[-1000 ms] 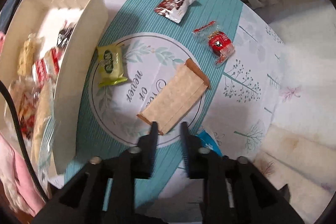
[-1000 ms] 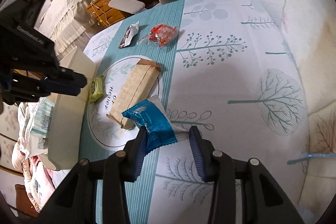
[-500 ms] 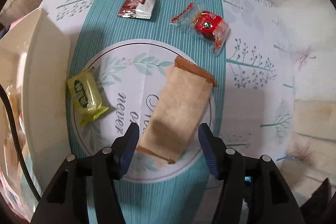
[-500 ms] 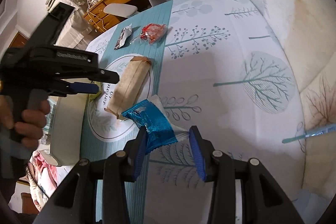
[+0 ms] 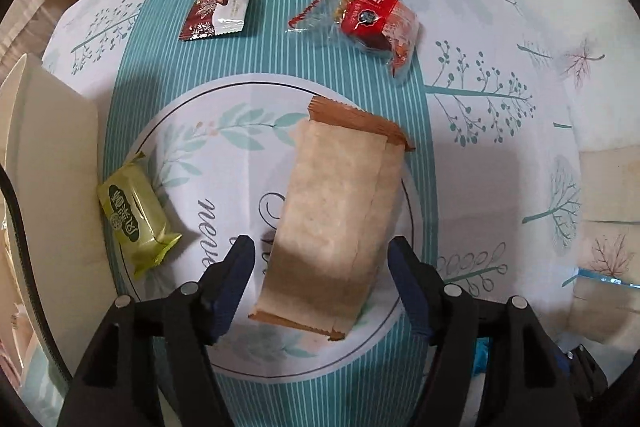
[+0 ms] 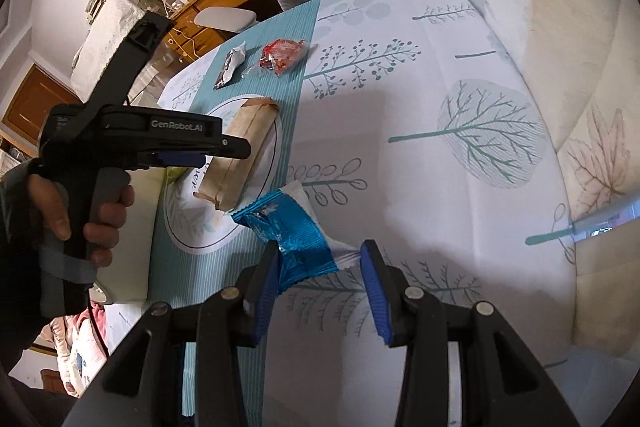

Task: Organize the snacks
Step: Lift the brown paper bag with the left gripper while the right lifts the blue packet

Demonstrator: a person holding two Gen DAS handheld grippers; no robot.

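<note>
Overhead, left wrist view: "GenRobot.AI" reads in pale letters on the side of the left gripper (image 6: 224, 151), seen from the right wrist camera. Cursive print on the tablecloth (image 5: 480, 75) shows "neve…" beside a large capital, rest covered. Green snack packet (image 5: 134, 215) carries round logos with characters I cannot read. Red-wrapped sweet (image 5: 374, 21) has small white characters on top, also not legible.

Tan paper-look packet (image 5: 336, 223): long, flat, crimped brown seals at both ends, seam running lengthwise, lying inside the printed circle of the cloth. Brown-and-white packet (image 5: 222, 3) and the red sweet lie farther up on the teal striped band, apart from each other. Green packet sits just beside the wall of a cream box (image 5: 52, 163) at the left edge.

Left gripper (image 5: 320, 267) points straight down over the near end of the tan packet. Jaws have just been opening and stand wide, one finger on each side of the packet, pads clear of it. A hand (image 6: 76, 211) wraps the pistol grip, dark sleeve behind.

Right gripper (image 6: 320, 279) angles downward, jaws partly closed on a blue foil packet (image 6: 292, 231); both pads press its crumpled near end, white edge bunched at the right pad. That packet is next to the tan one; whether it touches the cloth I cannot tell.
</note>
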